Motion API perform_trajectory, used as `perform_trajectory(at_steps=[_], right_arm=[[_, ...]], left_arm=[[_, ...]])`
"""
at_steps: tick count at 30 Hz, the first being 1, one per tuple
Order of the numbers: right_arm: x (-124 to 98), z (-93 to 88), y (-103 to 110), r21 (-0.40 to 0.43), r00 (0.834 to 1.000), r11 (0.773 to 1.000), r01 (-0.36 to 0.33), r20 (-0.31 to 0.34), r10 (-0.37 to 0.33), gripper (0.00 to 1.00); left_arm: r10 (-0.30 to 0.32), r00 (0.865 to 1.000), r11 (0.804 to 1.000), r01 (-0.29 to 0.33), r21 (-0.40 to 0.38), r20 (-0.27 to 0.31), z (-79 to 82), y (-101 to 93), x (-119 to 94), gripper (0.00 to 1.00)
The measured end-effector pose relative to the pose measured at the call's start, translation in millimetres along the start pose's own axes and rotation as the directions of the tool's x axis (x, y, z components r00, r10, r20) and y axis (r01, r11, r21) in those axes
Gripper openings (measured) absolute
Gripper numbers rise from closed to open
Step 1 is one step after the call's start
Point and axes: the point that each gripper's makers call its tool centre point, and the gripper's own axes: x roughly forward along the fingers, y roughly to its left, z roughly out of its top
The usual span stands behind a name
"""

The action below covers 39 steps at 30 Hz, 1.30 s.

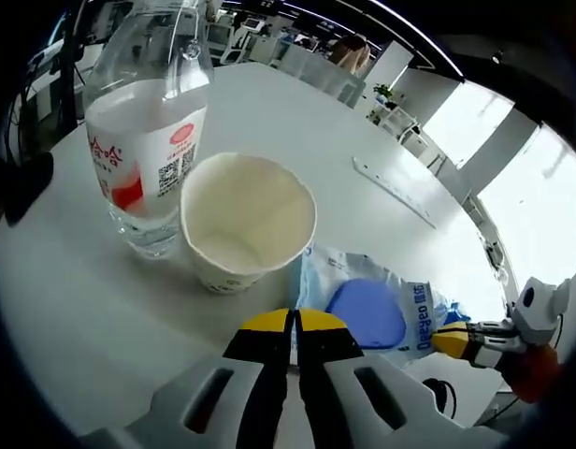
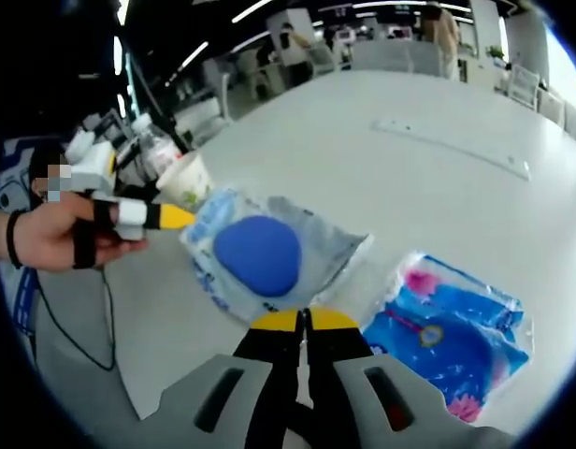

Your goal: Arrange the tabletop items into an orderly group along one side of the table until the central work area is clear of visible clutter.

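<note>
Left gripper view: left tongs (image 1: 295, 329) pinched shut on near edge of clear plastic pouch (image 1: 381, 304) holding a blue round pad, yellow tips pressed together; partial blue print on pouch, roughly "Ocealeo", not fully legible. Paper cup (image 1: 248, 222) upright just beyond pouch, cream inside, open top, small print near base unreadable. Water bottle (image 1: 150, 122) upright, touching or just beside cup on its left, clear, white label with red logo, QR code and red-orange Chinese characters. All on white round surface (image 1: 363, 122). Thin white strip (image 1: 393, 190) lying flat farther out, well apart. Right tongs (image 1: 453, 341) entering from right at pouch's far edge, yellow tip against plastic. Right gripper view: right tongs (image 2: 305, 321) closed on edge of same pouch (image 2: 269, 248), tips together; left tongs (image 2: 176, 217) with a hand (image 2: 50, 234) behind, at pouch's opposite corner. Blue tissue pack (image 2: 452, 341) with pink flower print flat just right of pouch, not touching; print too small to read. Cup (image 2: 187, 182) and bottle (image 2: 150, 150) behind left tongs, partly hidden.
</note>
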Motion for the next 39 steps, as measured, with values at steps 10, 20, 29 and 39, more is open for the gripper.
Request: perform_trajectory(at_steps=[10,20,29,39], right_arm=[[-5.8,-10.1,-2.7,-0.002,1.0,1.0,-0.001,-0.006,0.001,0.05],[-9.7,-12.2,1.5,0.013,1.0,1.0,0.012,0.006,-0.012,0.07],[-6.4,-11.9,0.1,0.046,1.0,0.999,0.028,0.009,-0.028,0.0],[-7.3,-11.3,-3.8,0.047,0.999,0.998,0.043,0.012,-0.043,0.07]], left_arm=[[-0.041,0.999,0.998,0.04,-0.042,-0.014,-7.7,10.3,-5.6,0.07],[-0.054,0.998,0.998,0.053,-0.043,-0.025,-15.8,12.5,-12.1,0.07],[-0.033,0.999,0.996,0.031,-0.082,-0.018,-17.6,17.4,-8.5,0.02],[-0.043,0.999,0.994,0.042,-0.101,-0.005,-10.9,18.5,-10.7,0.03]])
